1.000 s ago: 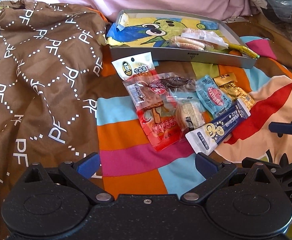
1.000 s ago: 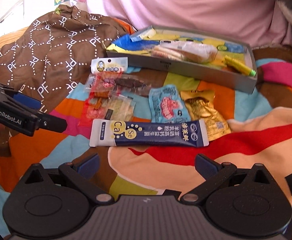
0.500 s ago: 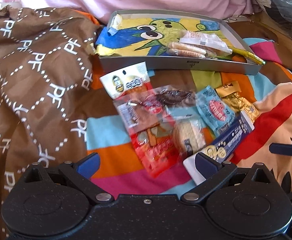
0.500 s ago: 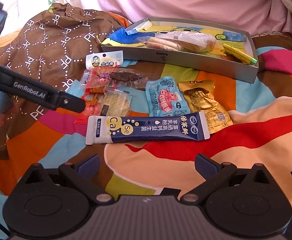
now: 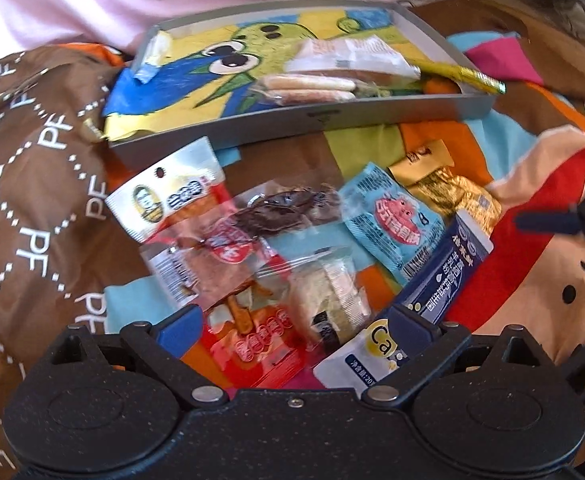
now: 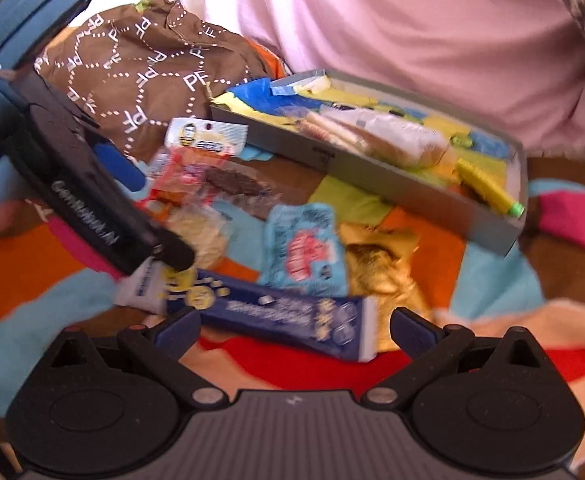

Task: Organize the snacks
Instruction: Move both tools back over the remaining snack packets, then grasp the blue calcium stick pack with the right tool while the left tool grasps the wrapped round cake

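— Patchwork bedspread [image 5: 372, 148] underneath, brown printed cloth [image 5: 20, 200] at 9 o'clock. Snacks?
— Loose pile mid-spread: red packet [image 5: 260, 344], pale blue packet [image 5: 388, 220], gold packet [image 5: 448, 188], long navy sachet [image 6: 288, 316]. Grey tray [image 5: 332, 114] at 12 o'clock, holding wrapped biscuits [image 5: 308, 86].
— Tongs?
— Left tongs [image 5: 296, 326] spread wide, low over red packet and sachet end, gripping nothing. Right tongs [image 6: 294, 324] likewise apart, just above sachet. Blurred.

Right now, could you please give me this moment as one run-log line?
stage: reaching for loose snacks | left gripper: open, over red packet | right gripper: open, over blue sachet | tray: already holds some snacks
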Demonstrator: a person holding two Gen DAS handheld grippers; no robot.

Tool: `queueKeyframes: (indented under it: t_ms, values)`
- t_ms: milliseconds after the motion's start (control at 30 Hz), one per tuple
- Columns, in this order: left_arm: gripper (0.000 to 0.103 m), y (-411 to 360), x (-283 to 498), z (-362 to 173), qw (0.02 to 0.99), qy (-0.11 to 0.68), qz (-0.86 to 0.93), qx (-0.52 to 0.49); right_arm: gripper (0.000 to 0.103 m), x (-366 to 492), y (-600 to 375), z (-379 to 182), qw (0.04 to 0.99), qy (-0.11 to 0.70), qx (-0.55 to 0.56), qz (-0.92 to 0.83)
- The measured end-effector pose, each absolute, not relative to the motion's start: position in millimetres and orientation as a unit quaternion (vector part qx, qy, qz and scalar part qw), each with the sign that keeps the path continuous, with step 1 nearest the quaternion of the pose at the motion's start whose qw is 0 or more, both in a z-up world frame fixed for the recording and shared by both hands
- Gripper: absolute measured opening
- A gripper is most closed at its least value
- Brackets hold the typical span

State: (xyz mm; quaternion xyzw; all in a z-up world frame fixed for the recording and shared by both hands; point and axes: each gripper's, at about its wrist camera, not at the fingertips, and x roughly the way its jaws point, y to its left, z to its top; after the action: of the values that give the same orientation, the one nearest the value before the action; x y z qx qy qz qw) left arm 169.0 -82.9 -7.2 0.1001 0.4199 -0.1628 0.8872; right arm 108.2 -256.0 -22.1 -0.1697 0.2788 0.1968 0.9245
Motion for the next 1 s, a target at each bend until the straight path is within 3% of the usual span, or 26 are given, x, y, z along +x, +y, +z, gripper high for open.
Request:
queueKeyframes:
  t_ms: [367,567,800,1000]
  values:
    - [0.096,-95,186,-17,0.877,0.447,-0.166,0.067,0.103,109,-246,-37,0.902,0.240,-0.279,0.227]
    - [0.088,-100,192,-19,0.873,0.454,-0.173,0.040,0.103,104,-239,-48,0.891,0.221,-0.325,0.227]
    - [0.081,-91,199,-19,0.868,0.471,-0.157,-0.017,0.103,117,-242,-50,0.888,0.226,-0.315,0.247]
    - [0.082,-90,209,-19,0.860,0.488,-0.135,-0.057,0.102,128,-242,-53,0.880,0.218,-0.317,0.279]
